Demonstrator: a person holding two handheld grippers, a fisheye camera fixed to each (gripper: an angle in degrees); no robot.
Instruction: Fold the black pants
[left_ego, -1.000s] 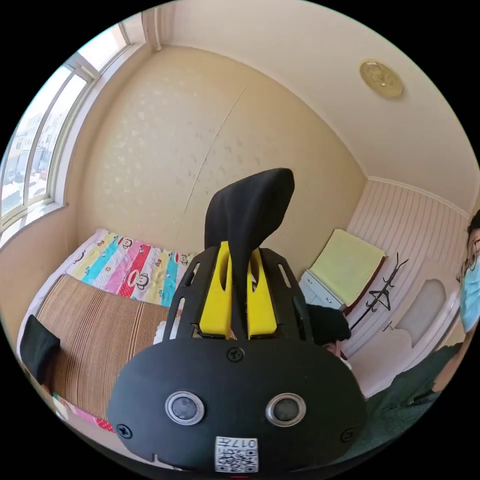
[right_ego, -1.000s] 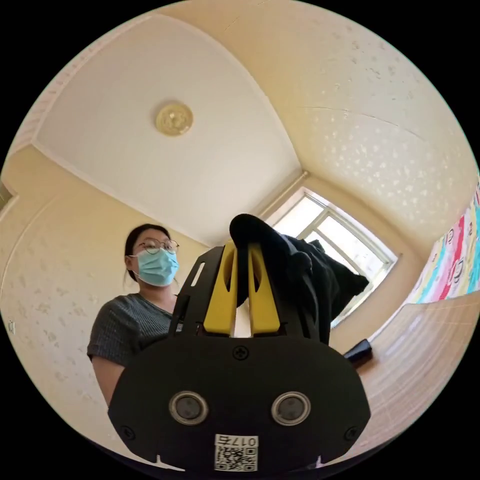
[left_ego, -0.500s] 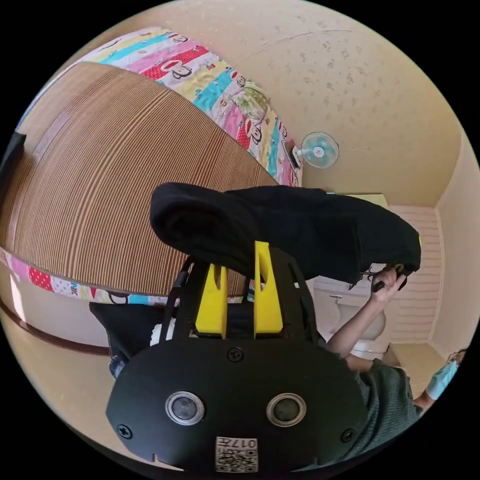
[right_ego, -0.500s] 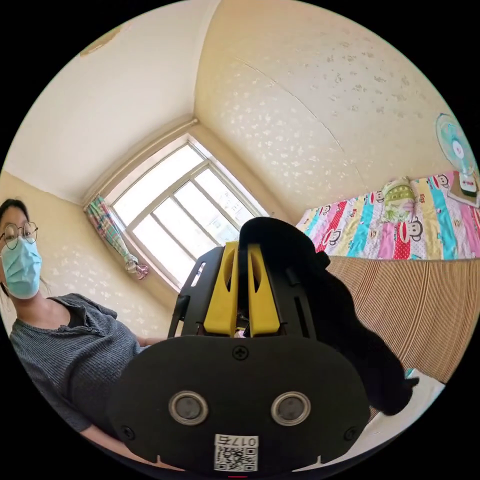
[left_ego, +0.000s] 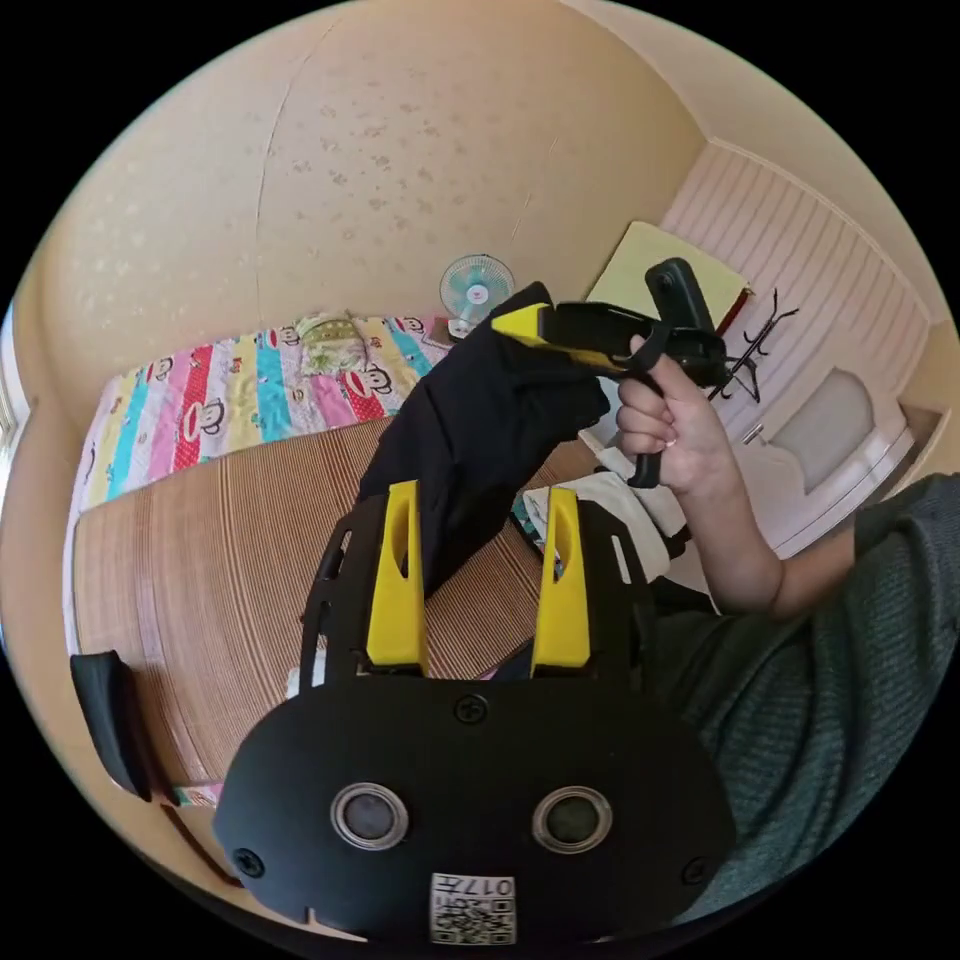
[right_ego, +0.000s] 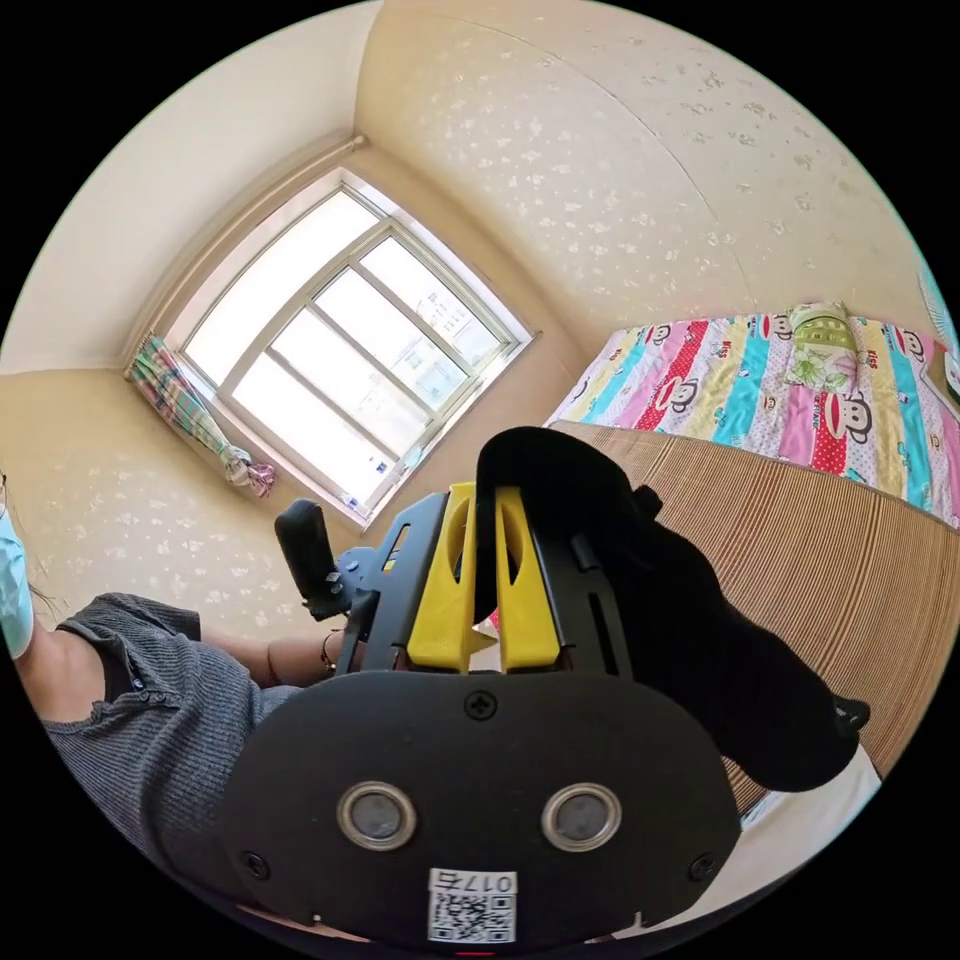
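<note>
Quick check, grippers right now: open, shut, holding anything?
Left gripper: open, jaws spread; the black pants hang between them, not clamped.
Right gripper: shut on the black pants, jaws pinching a fold.

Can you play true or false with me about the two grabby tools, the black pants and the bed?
1. The right tool with yellow jaws is shut on the black pants. True.
2. The left tool is pinching the pants. False: its yellow jaws stand apart, and the pants hang between them without being squeezed.
3. The pants lie flat on the brown striped bed mat. False: they hang in the air above it.
4. A small white and blue fan stands near the colourful striped cartoon sheet. True.
5. The window is dark. False: bright daylight comes through it.
</note>
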